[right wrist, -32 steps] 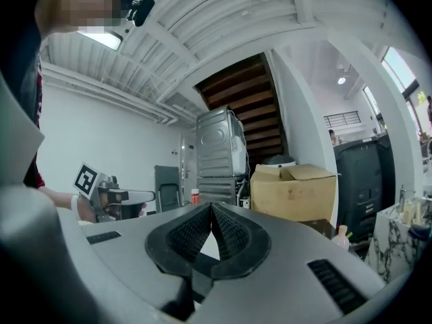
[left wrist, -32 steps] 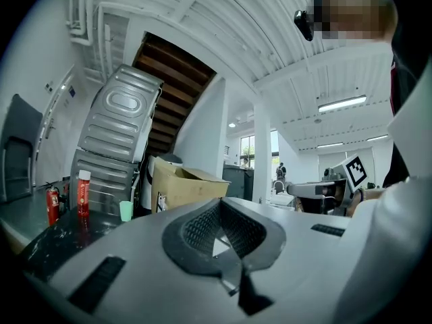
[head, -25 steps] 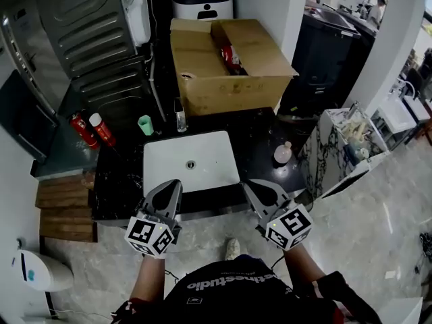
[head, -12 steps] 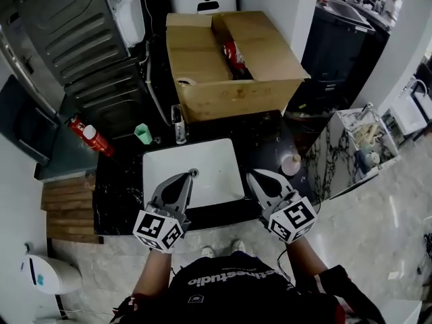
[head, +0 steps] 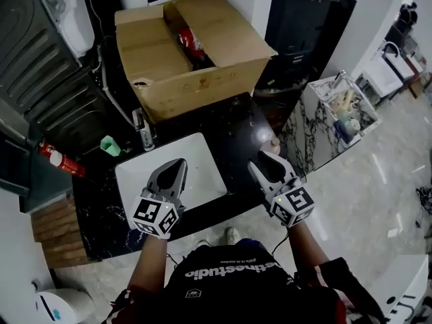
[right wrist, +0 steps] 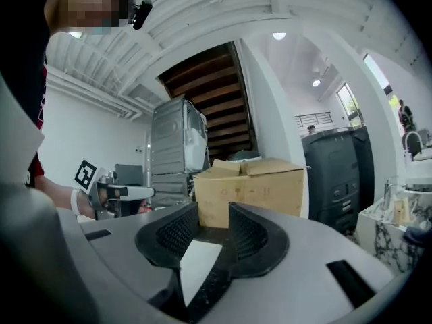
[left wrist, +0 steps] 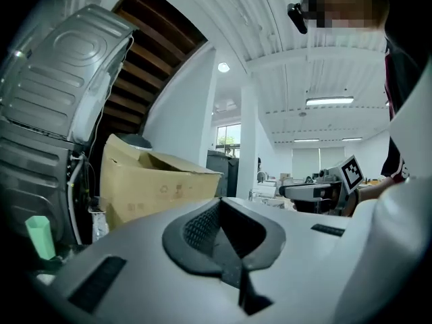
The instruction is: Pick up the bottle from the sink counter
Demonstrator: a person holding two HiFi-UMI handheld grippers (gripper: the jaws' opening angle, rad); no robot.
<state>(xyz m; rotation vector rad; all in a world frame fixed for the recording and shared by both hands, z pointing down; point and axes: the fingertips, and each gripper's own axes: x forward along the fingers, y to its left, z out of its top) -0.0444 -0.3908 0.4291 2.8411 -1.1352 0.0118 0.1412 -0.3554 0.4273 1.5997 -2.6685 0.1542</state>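
Observation:
The bottle [head: 272, 142], small, round and pinkish-white, stands on the black sink counter [head: 233, 130] right of the white basin [head: 131, 175]. My right gripper [head: 264, 159] hovers just short of it, tips pointing at it. Its jaws are opening, with a narrow gap and nothing between them [right wrist: 212, 223]. The bottle does not show in the right gripper view. My left gripper [head: 177, 165] hangs over the basin's right part, its jaws together and empty [left wrist: 219, 211].
A faucet [head: 144, 136] and a green cup [head: 108, 145] stand behind the basin, red cans [head: 57, 158] lie at far left. An open cardboard box [head: 189, 52] fills the counter's back. A marble side table [head: 327, 113] stands to the right.
Both grippers have moved forward over the counter. The right gripper's tips have come close to the bottle. The head view has swung, so everything sits lower and further left.

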